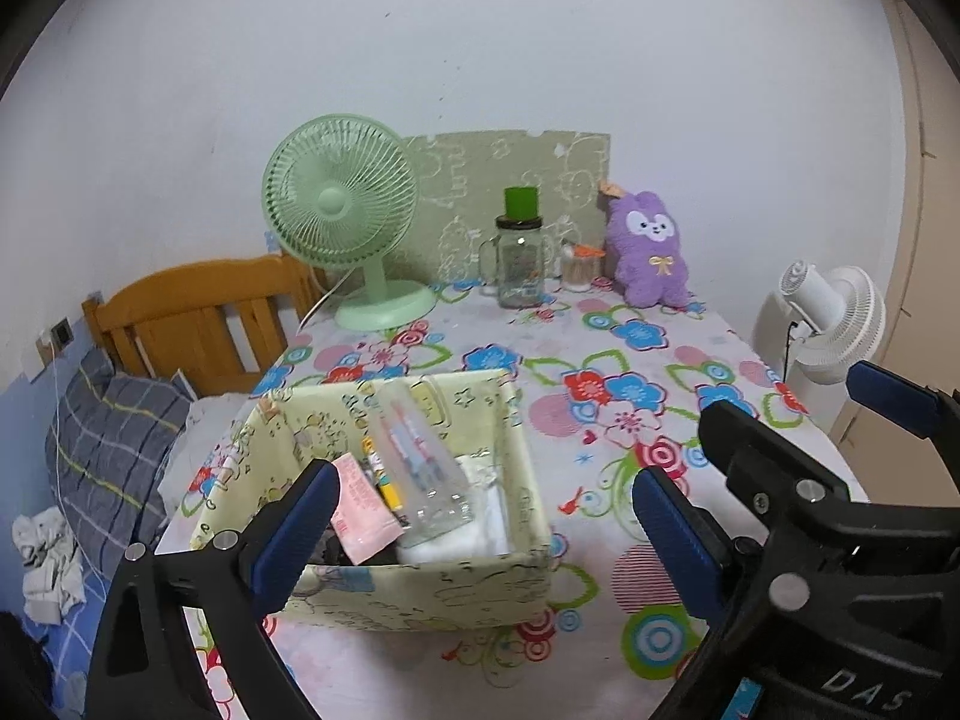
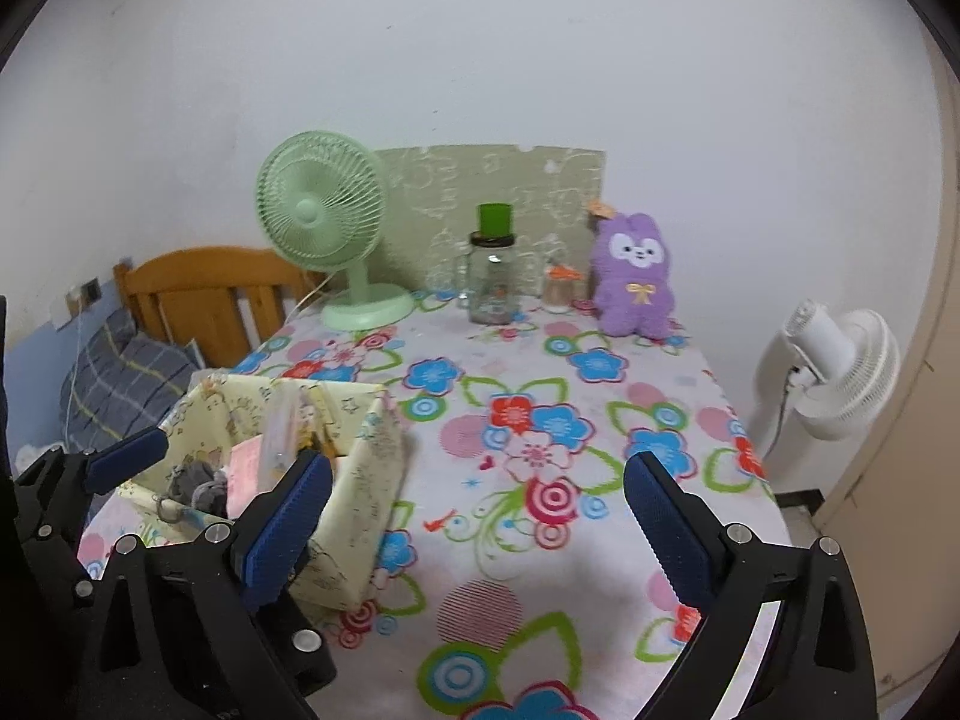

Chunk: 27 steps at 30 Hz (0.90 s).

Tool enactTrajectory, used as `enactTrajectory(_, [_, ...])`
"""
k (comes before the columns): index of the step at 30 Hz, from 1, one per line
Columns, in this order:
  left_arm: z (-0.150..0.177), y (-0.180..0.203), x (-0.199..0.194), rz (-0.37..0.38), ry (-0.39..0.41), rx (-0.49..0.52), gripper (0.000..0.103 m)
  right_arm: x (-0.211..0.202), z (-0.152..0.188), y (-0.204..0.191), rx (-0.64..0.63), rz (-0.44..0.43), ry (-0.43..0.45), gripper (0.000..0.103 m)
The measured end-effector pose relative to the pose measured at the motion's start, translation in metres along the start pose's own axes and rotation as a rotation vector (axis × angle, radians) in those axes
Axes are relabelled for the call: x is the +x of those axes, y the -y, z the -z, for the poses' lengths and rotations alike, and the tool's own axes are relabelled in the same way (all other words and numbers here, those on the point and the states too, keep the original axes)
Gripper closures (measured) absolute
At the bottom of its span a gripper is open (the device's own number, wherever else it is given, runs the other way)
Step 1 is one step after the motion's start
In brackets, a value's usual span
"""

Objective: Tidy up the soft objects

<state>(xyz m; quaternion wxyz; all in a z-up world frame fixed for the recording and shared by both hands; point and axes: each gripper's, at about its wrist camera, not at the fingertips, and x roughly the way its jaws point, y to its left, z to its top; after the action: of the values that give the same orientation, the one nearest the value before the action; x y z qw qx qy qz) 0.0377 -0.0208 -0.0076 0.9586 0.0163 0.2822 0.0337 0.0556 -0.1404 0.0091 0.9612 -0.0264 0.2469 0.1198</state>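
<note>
A purple plush toy (image 1: 648,252) (image 2: 636,276) sits upright at the table's far right, against the wall. A pale yellow fabric box (image 1: 420,591) (image 2: 360,480) stands near the front left. It holds a clear plastic bottle (image 1: 420,468), a pink packet (image 1: 360,504), white soft material (image 1: 486,528) and a grey woolly lump (image 2: 198,483). My left gripper (image 1: 480,480) is open, its fingers either side of the box's near wall and apart from it, with nothing between them. My right gripper (image 2: 477,468) is open over the bare floral cloth to the right of the box.
A green desk fan (image 1: 342,210), a glass jar with a green lid (image 1: 519,258) and a small jar of swabs (image 1: 579,270) line the back. A white fan (image 2: 840,372) stands beyond the right edge. A wooden headboard (image 1: 204,312) and a checked pillow (image 1: 114,444) lie left.
</note>
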Motion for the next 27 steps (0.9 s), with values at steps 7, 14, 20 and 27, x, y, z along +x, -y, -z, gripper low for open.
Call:
enactTrajectory(7, [-0.002,0.018,-0.012,0.031,0.022,0.024,0.003,-0.022,0.005,0.024,0.041,0.047,0.040,0.004])
enactTrajectory(14, [-0.004,0.026,-0.023,0.049,0.048,0.036,0.001,-0.041,0.009,0.043,0.071,0.099,0.074,0.003])
enactTrajectory(20, [-0.005,0.033,-0.033,0.053,0.076,0.054,0.000,-0.056,0.014,0.055,0.108,0.116,0.102,0.003])
enactTrajectory(27, [-0.005,0.033,-0.042,0.062,0.093,0.038,0.000,-0.065,0.017,0.066,0.148,0.116,0.111,0.003])
